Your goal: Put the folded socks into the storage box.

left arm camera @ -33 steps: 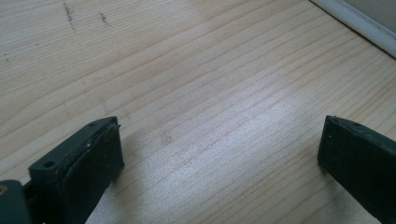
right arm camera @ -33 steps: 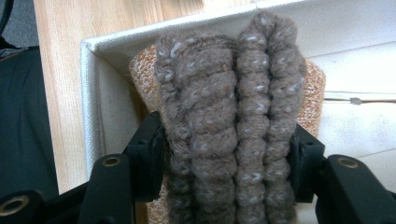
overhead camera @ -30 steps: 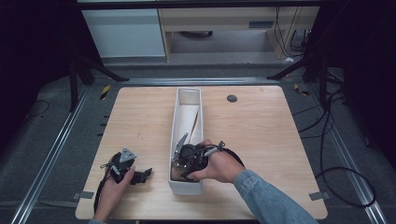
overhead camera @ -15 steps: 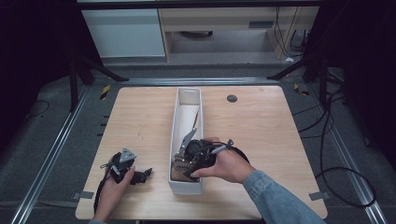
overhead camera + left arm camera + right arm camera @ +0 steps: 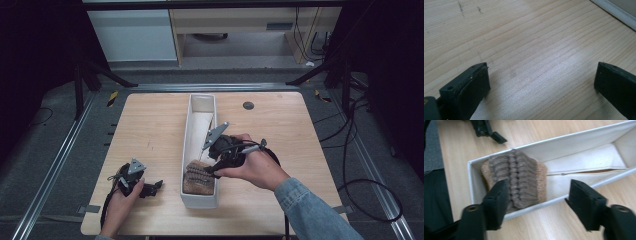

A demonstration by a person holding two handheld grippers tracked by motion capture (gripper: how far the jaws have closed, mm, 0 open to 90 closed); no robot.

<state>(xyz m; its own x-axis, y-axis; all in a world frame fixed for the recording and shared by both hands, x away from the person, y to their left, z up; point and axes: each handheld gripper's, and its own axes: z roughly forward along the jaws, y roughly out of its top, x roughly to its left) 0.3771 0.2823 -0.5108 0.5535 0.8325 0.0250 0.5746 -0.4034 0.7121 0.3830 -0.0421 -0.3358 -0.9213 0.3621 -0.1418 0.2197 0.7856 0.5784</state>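
I work in a lab set up for recording: my wooden bench (image 5: 150,125) stands on grey matting between metal floor rails (image 5: 55,165), ringed by black stand legs (image 5: 100,72) and trailing cables (image 5: 360,165).

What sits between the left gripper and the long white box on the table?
Only bare wooden tabletop lies between the left gripper and the long white box, as the high view shows. The left gripper view shows the same plain wood between its open jaws.

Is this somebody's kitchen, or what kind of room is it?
Probably not a kitchen: it looks like a lab or recording workshop. A bare wooden table stands among dark metal stands, cables trail over the grey floor, and plain cabinets line the back.
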